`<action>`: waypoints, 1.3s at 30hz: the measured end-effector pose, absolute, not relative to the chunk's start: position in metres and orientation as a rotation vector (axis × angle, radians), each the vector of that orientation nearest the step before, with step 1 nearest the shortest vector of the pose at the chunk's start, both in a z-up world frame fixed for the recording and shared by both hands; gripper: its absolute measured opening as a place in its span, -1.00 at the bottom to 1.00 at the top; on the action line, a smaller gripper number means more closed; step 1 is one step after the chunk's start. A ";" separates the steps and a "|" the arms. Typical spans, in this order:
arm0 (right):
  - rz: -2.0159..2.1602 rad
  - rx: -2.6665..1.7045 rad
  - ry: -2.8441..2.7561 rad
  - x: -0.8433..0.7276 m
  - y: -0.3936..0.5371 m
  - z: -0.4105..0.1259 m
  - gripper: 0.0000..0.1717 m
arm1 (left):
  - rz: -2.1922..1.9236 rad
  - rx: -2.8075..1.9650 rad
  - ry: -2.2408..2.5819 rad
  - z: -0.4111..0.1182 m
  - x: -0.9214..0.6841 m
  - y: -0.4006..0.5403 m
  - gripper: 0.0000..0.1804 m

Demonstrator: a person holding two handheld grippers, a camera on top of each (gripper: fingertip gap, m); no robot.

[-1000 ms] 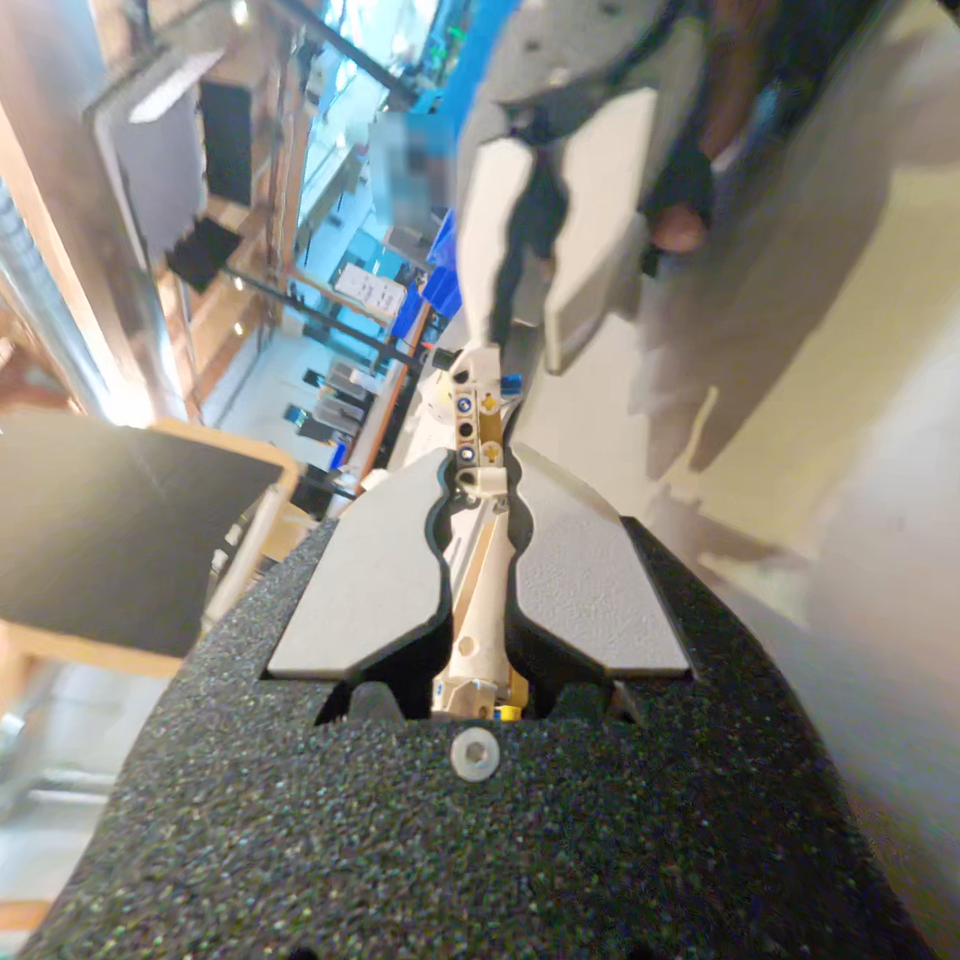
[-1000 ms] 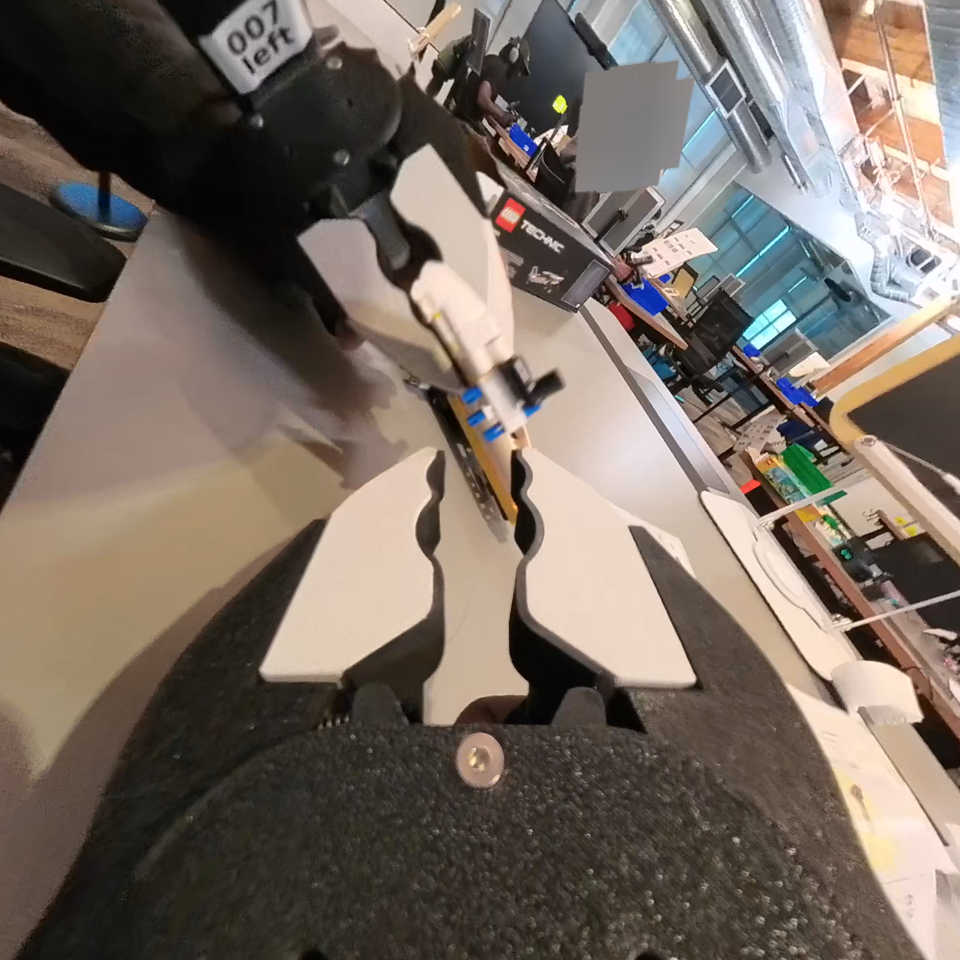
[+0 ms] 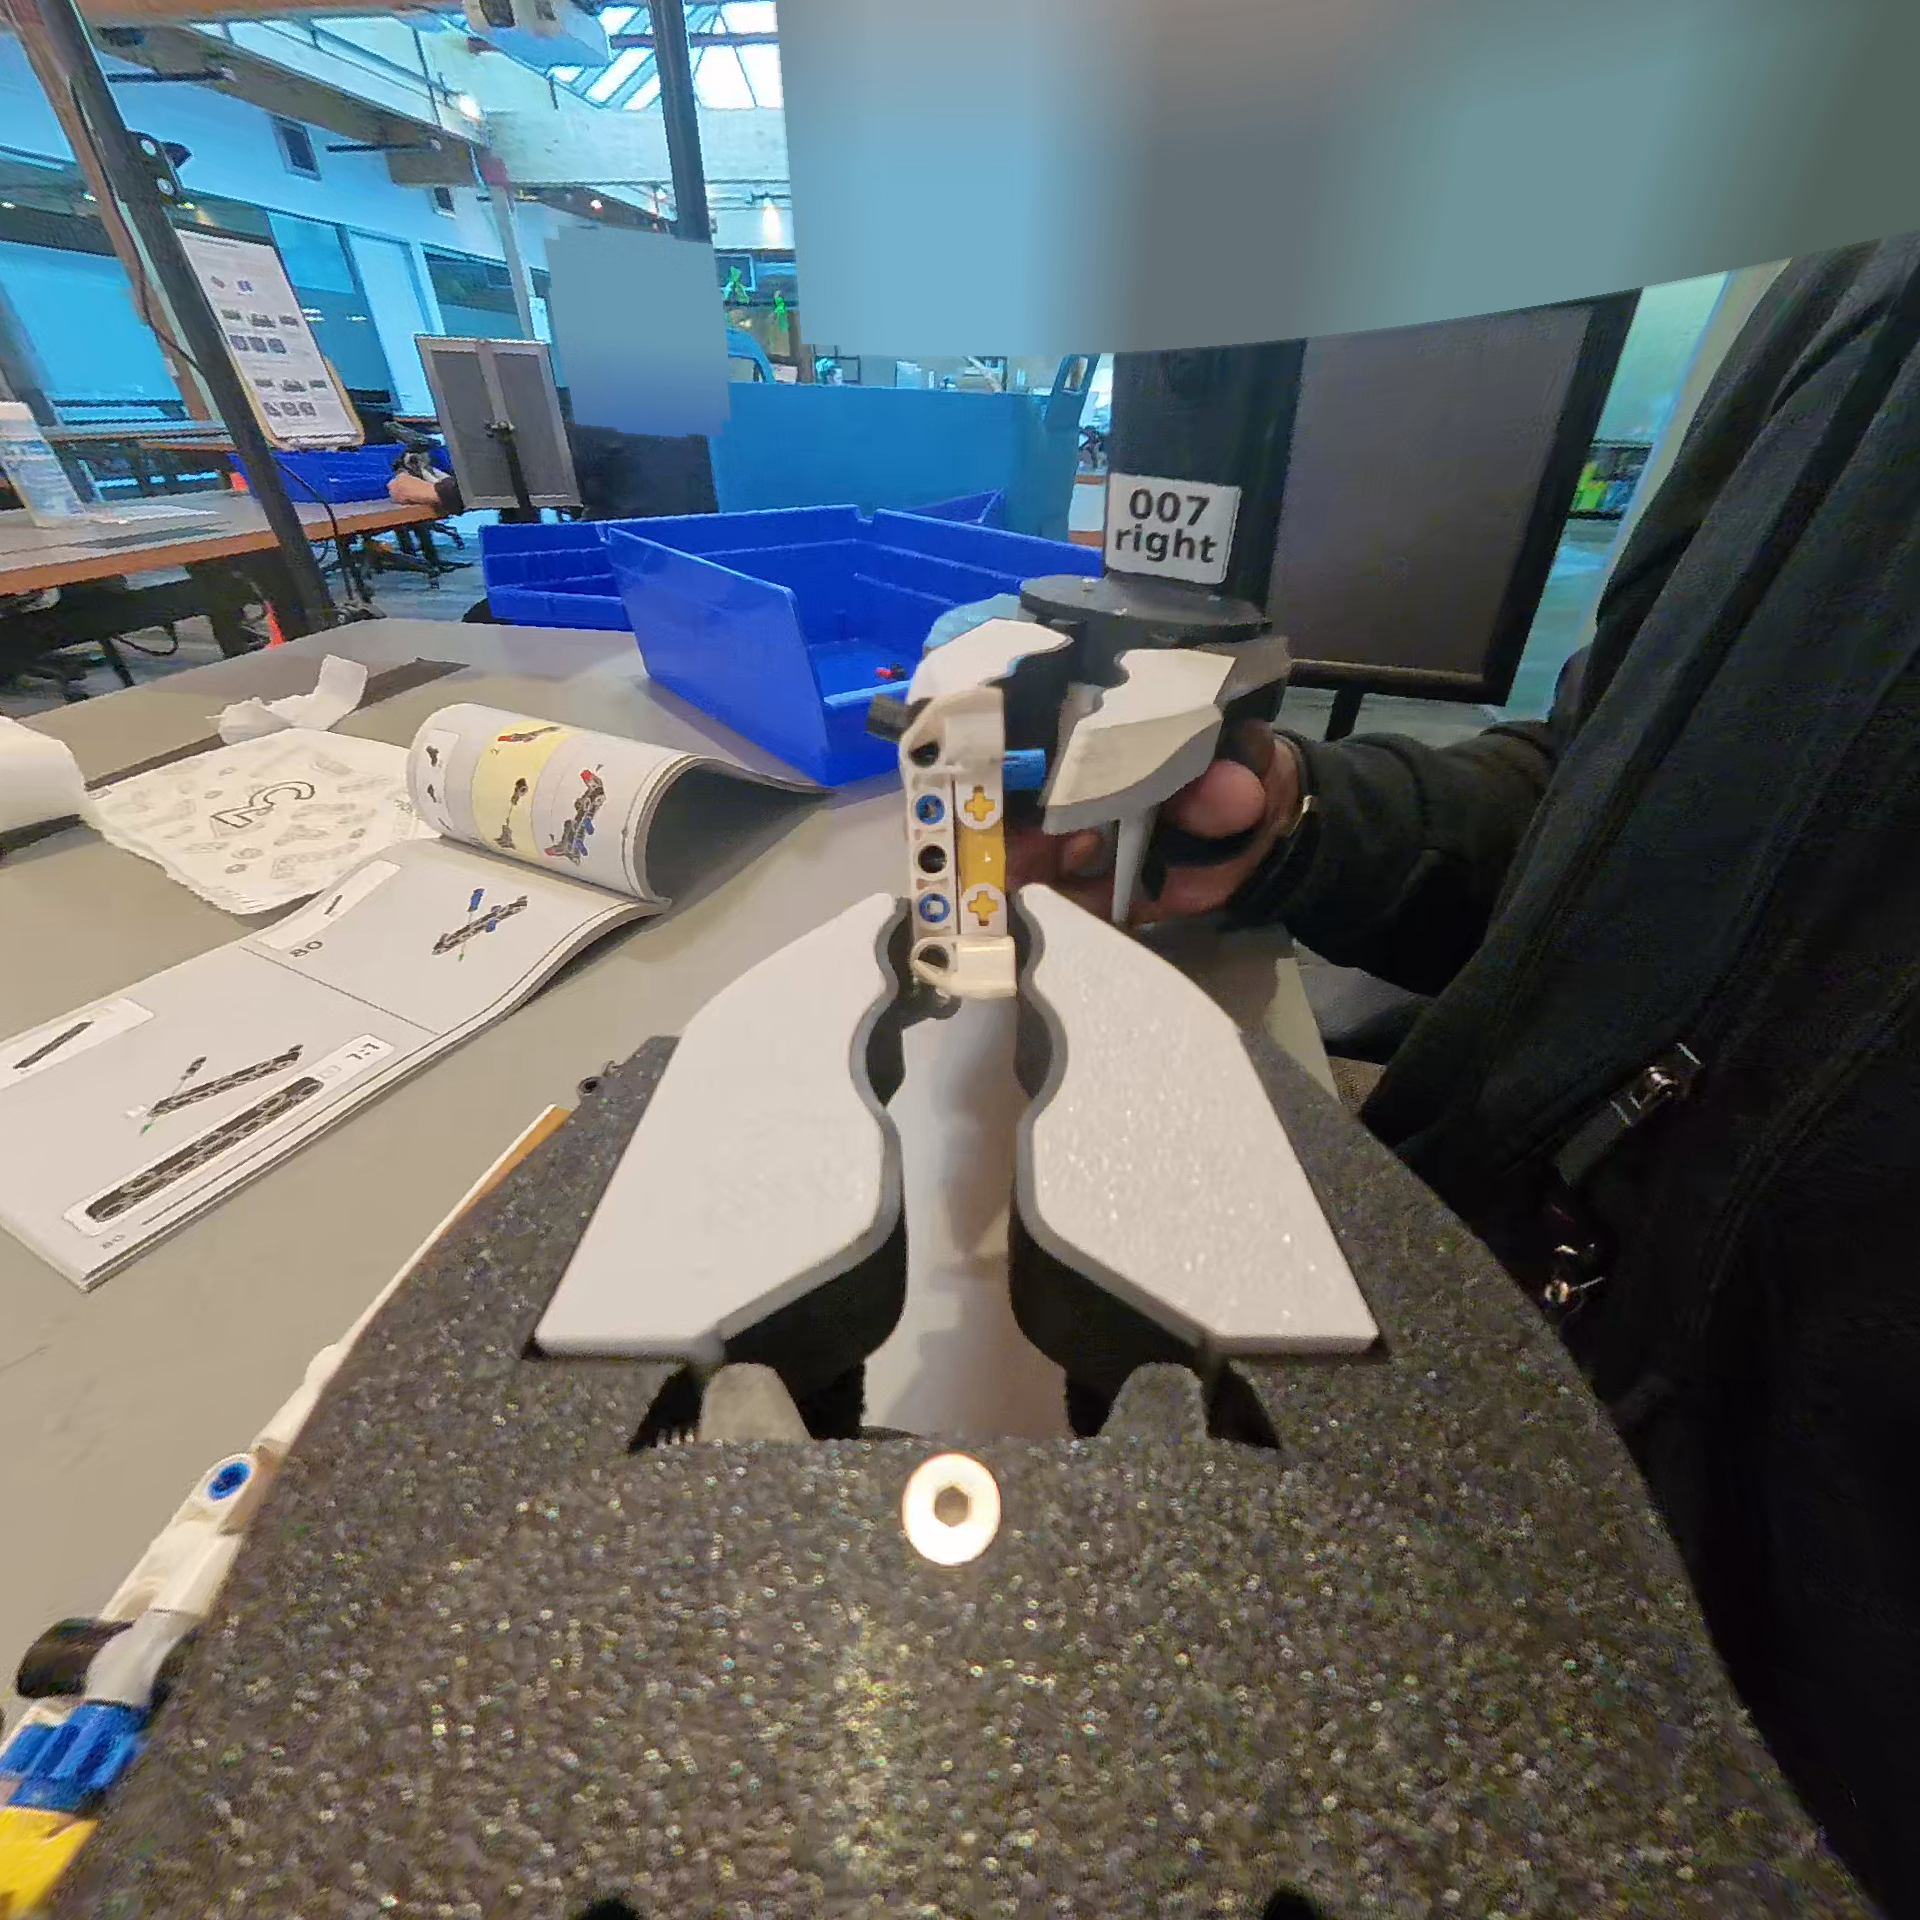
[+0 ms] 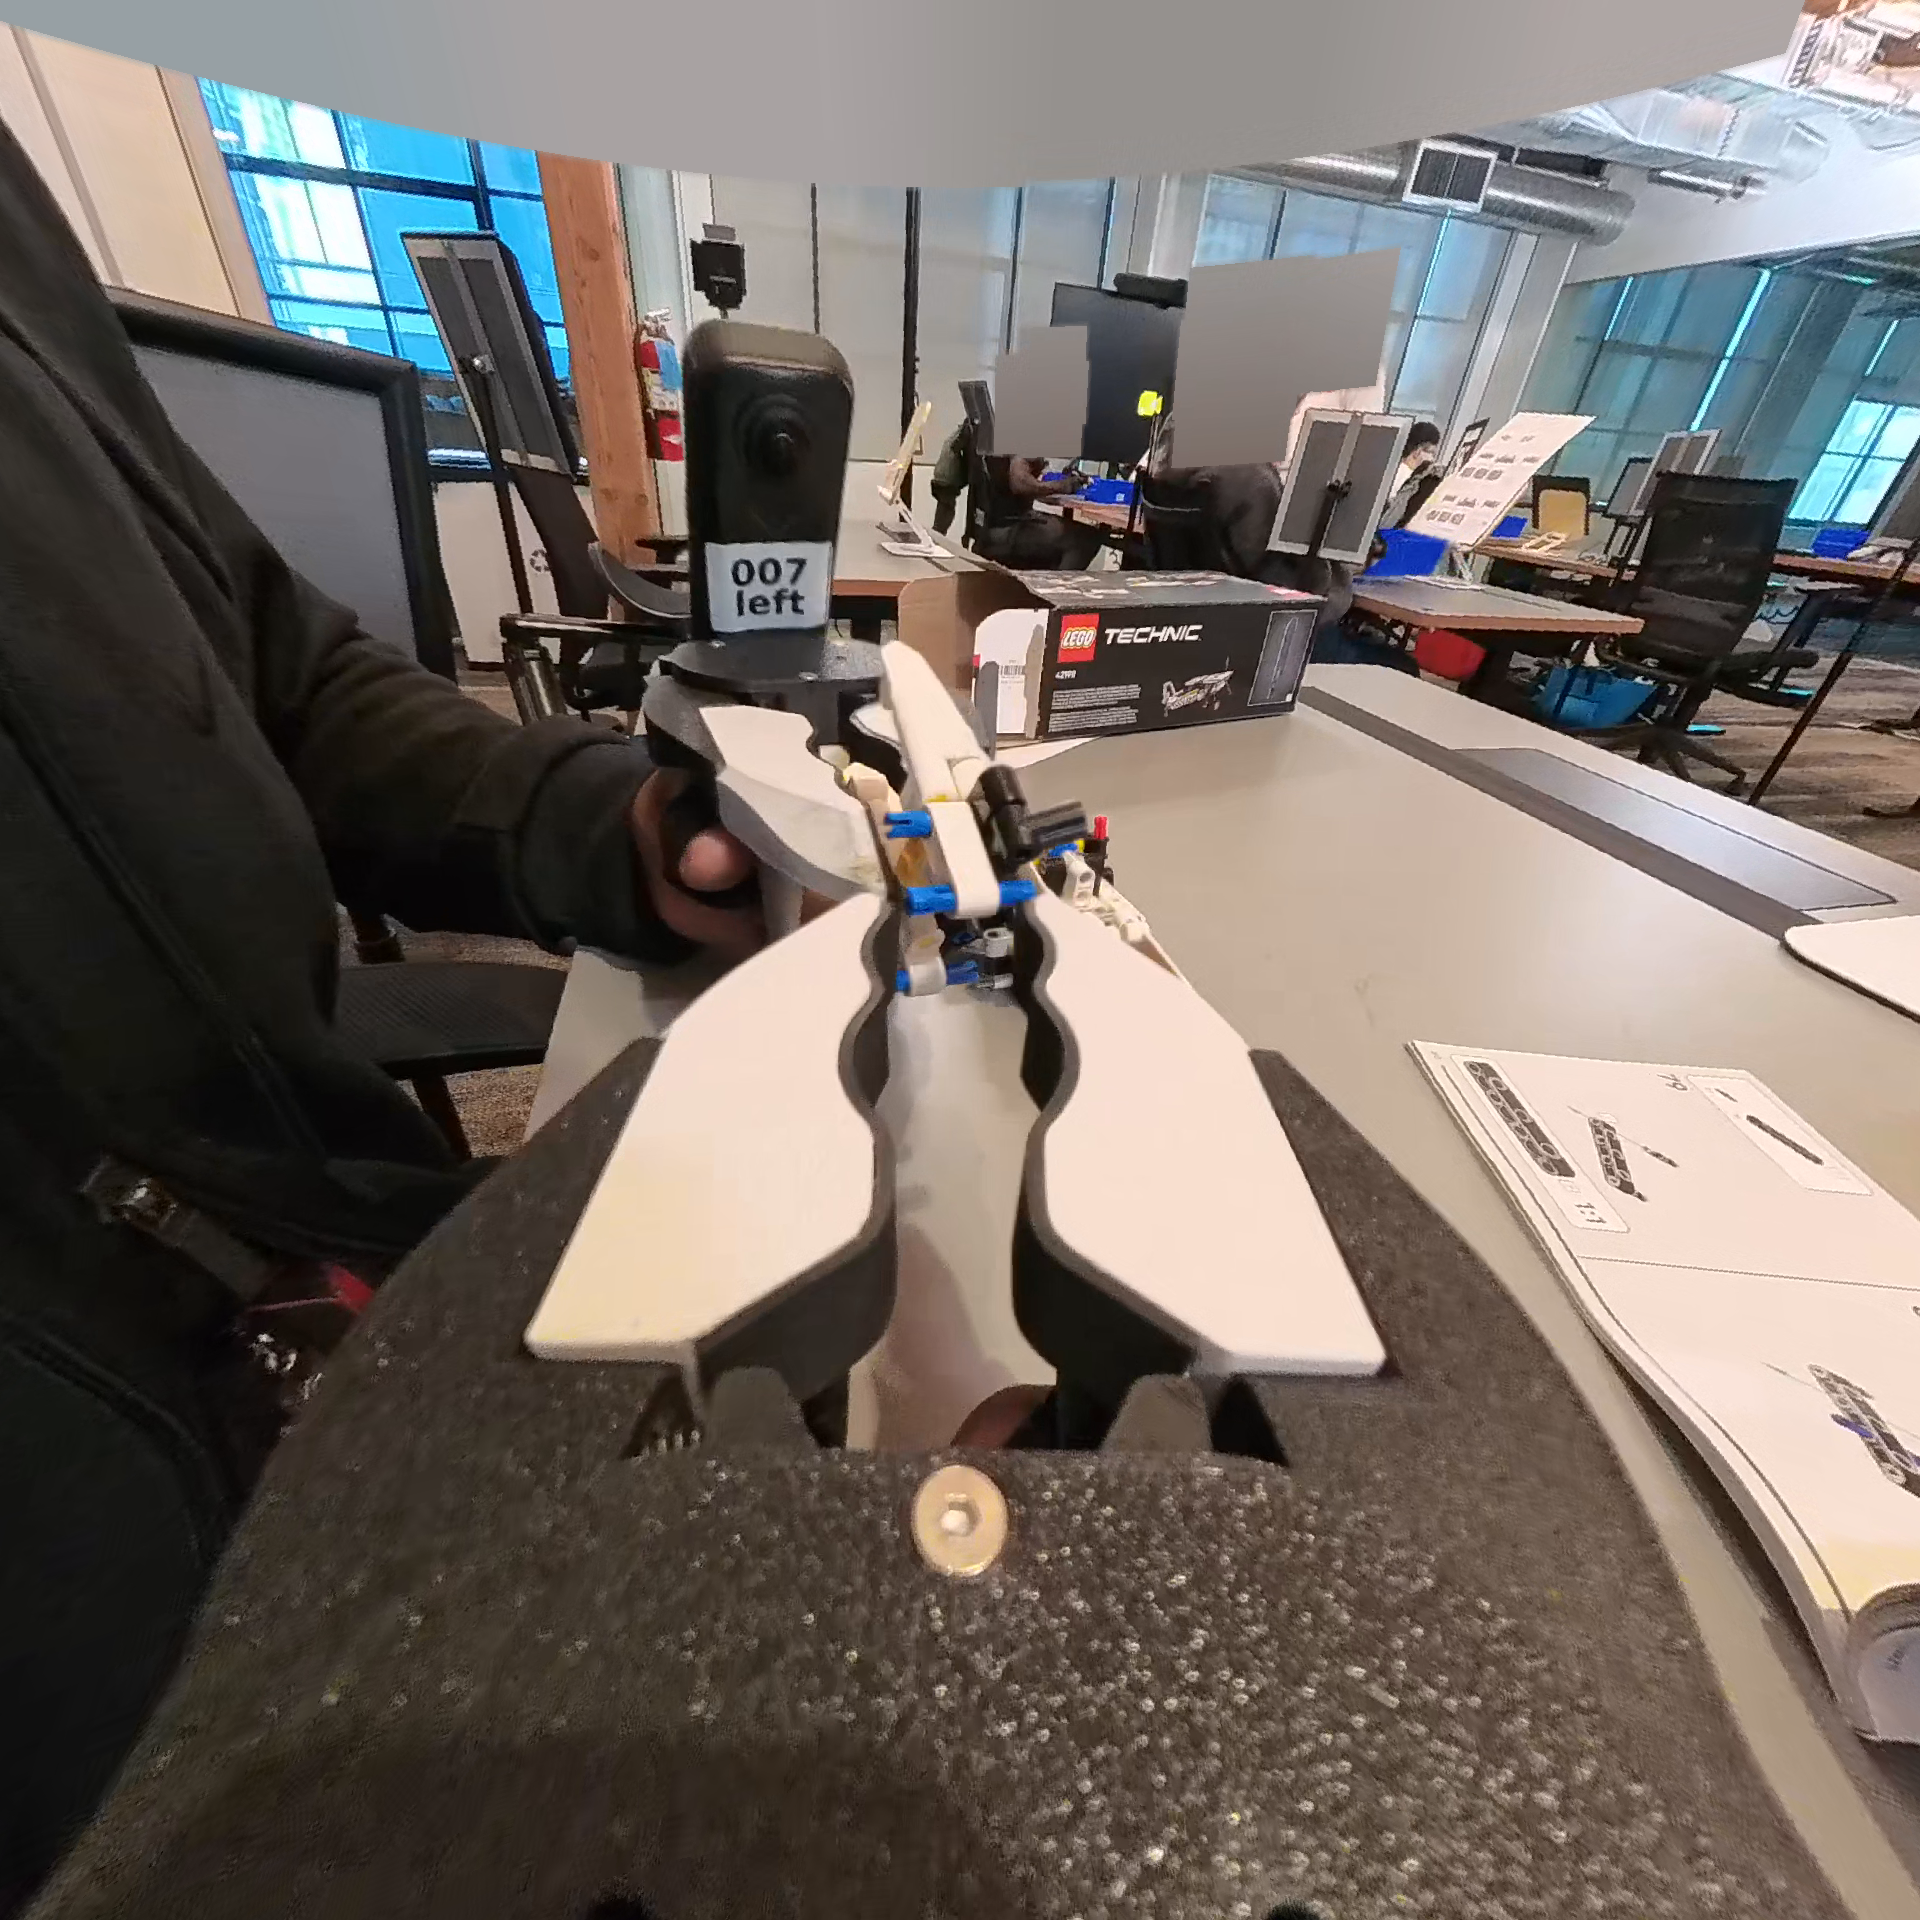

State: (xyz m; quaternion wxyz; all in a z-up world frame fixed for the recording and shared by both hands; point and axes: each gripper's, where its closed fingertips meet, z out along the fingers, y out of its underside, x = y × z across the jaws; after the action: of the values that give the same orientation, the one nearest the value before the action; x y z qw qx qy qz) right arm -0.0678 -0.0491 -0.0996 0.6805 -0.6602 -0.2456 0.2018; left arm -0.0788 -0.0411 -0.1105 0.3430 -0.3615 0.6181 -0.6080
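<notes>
Both hand-held grippers meet above the desk's near edge, facing each other. The left hand-held gripper is narrowly open, pads clamping the white brick assembly — the right hand-held gripper pinches its other end, a gloved hand behind.

The toy-brick assembly is white and yellow with blue pins and a black peg. The bins behind it are bright blue, the counter plain grey, the instruction booklet white (one pale-yellow panel), the sleeve black.
</notes>
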 end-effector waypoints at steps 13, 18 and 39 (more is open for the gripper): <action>0.374 -1.519 -0.636 -0.075 -0.044 -0.109 -0.80 | -1.498 -0.893 1.727 -0.123 -0.086 -0.033 -0.79; 0.343 -1.525 -0.655 -0.077 -0.045 -0.111 -0.81 | -1.503 -0.888 1.756 -0.125 -0.088 -0.033 -0.79; 0.227 -1.660 -0.443 -0.076 -0.042 -0.123 -0.89 | -1.469 -0.897 1.832 -0.134 -0.092 -0.035 -0.79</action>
State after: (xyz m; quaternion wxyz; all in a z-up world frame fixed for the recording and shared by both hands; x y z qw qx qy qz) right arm -0.0762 -0.0418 -0.1231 0.6476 -0.7299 -0.1949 0.0999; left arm -0.0918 -0.0351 -0.1335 0.3088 -0.3393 0.6932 -0.5559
